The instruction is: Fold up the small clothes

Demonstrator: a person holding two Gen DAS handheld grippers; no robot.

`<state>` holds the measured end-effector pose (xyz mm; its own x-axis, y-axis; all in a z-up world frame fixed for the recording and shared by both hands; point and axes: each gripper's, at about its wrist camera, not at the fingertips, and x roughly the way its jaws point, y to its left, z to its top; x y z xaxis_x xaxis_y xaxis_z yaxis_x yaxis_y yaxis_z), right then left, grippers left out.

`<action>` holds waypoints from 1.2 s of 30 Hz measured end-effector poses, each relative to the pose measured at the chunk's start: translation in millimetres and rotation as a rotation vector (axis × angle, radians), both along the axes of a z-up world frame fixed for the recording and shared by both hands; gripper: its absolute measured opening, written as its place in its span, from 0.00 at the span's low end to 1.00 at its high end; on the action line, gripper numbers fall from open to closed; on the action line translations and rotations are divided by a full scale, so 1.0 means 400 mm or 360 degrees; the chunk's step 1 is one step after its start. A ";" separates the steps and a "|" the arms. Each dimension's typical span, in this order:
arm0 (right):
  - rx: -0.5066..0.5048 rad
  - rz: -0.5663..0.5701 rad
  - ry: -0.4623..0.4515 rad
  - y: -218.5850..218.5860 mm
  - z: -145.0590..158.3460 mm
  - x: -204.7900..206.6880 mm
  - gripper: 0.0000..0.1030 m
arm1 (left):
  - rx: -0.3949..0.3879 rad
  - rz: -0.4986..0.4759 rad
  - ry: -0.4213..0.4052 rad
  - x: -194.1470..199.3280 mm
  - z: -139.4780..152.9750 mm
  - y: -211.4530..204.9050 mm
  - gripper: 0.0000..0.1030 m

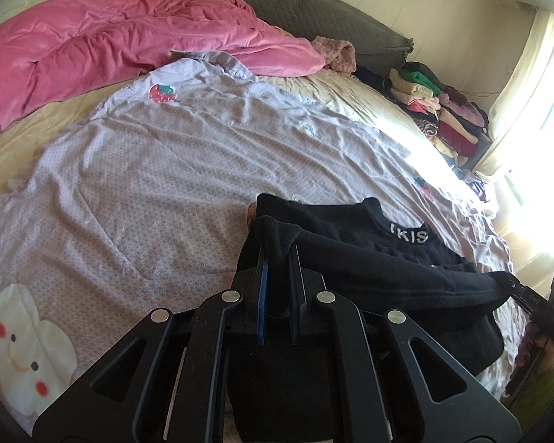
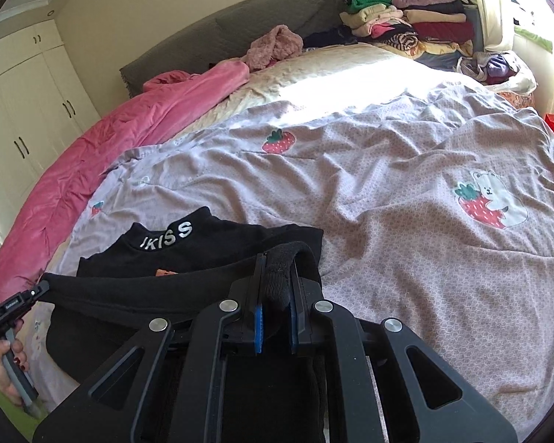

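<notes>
A small black top (image 1: 369, 254) with white letters on its collar lies on the lilac printed sheet (image 1: 166, 170), its collar away from me. My left gripper (image 1: 277, 254) is shut on one corner of its near edge. My right gripper (image 2: 277, 262) is shut on the other corner of the black top (image 2: 188, 258). The edge is stretched taut between them, lifted a little above the sheet (image 2: 387, 192). The right gripper also shows at the right of the left wrist view (image 1: 509, 286), and the left gripper shows at the left of the right wrist view (image 2: 42, 288).
A pink duvet (image 1: 110, 48) lies bunched along the far left of the bed. A stack of folded clothes (image 1: 439, 110) stands at the far right by the sunlit curtain (image 1: 528, 74). A grey headboard (image 2: 232, 33) and white wardrobes (image 2: 22, 110) stand behind.
</notes>
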<state>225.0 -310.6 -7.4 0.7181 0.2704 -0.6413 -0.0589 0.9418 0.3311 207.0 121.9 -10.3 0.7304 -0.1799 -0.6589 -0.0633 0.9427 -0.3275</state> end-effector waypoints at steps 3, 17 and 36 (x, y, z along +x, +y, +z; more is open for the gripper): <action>0.0019 -0.0006 0.0049 0.000 -0.023 0.001 0.12 | 0.0007 0.0003 0.0006 -0.010 -0.014 -0.001 0.08; -0.0031 -0.0083 -0.0057 -0.011 0.019 -0.098 0.38 | 0.0220 -0.0012 -0.0184 -0.111 0.068 -0.059 0.23; -0.0273 0.0307 -0.0133 0.182 0.027 -0.219 0.38 | 0.0405 -0.0280 -0.0018 -0.141 -0.023 -0.202 0.23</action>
